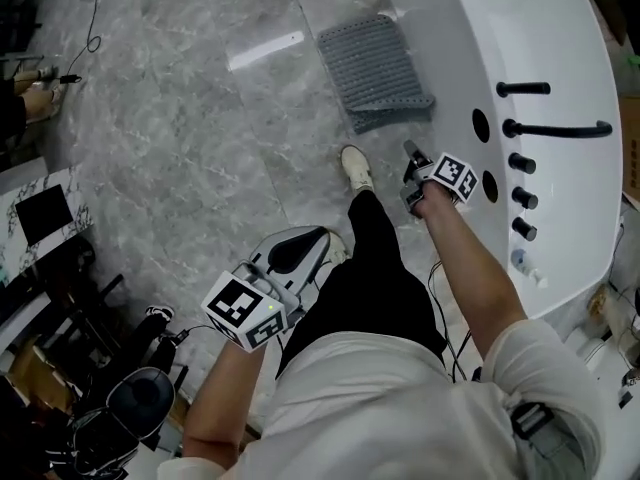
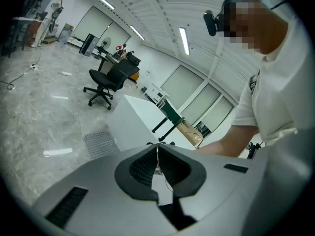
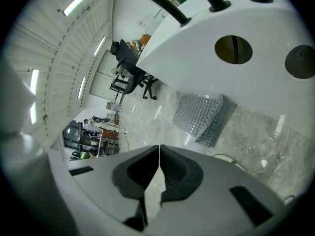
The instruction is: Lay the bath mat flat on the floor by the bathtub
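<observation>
The grey bath mat (image 1: 373, 70) lies on the marble floor beside the white bathtub (image 1: 540, 28), its near edge folded over on itself. It shows small in the left gripper view as the mat (image 2: 101, 143) and larger in the right gripper view as the mat (image 3: 203, 113), one end curled up. My right gripper (image 1: 411, 158) hangs above the floor just short of the mat, next to the tub rim, jaws shut and empty. My left gripper (image 1: 308, 245) is held back near my leg, also shut with nothing in it.
The tub deck carries black taps and handles (image 1: 555, 128) and round holes (image 1: 481, 125). My white shoe (image 1: 355, 167) stands just below the mat. Black equipment and a chair base (image 1: 130, 398) crowd the lower left. An office chair (image 2: 107, 80) stands far off.
</observation>
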